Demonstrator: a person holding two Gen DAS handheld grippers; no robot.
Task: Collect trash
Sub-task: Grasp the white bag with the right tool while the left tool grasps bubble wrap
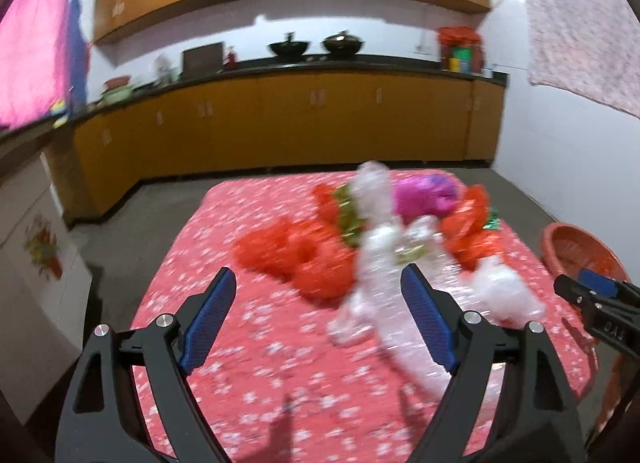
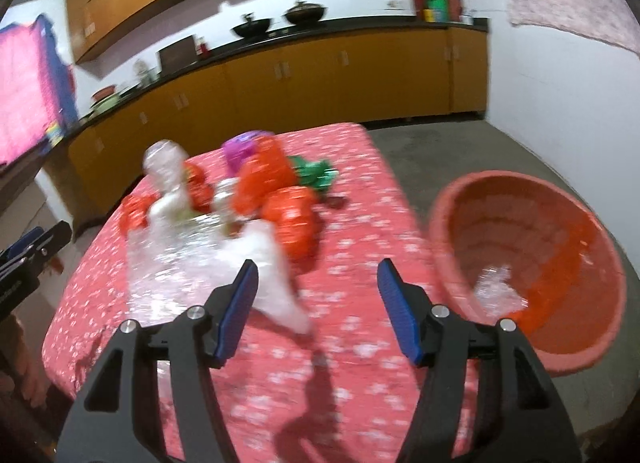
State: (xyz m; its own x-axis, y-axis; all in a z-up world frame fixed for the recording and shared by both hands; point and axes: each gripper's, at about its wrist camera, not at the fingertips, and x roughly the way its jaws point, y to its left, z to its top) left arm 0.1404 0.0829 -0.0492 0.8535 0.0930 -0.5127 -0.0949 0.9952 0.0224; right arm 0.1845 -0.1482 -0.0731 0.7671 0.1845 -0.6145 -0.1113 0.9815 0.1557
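The trash (image 1: 360,239), a blurred heap of red, clear, white, purple and green plastic bags and wrappers, lies on the far half of the surface (image 1: 256,343) under its red flowered cloth. The near half of the cloth is bare, and both grippers hang over it. The left gripper (image 1: 316,319) has its fingers spread wide with nothing between them; a clear bag trails just beside its right finger. The right gripper (image 2: 314,307) also stands open and empty, a white bag lying just past its left finger.

Open grey floor runs round the surface, between it and the yellow cabinets (image 1: 280,123) behind.

The right wrist view shows the whole red basket (image 2: 532,271) on the floor, close beside the surface's right edge, with a clear scrap and an orange bag inside it; the left wrist view catches only its rim. Each view shows the other gripper at its edge.
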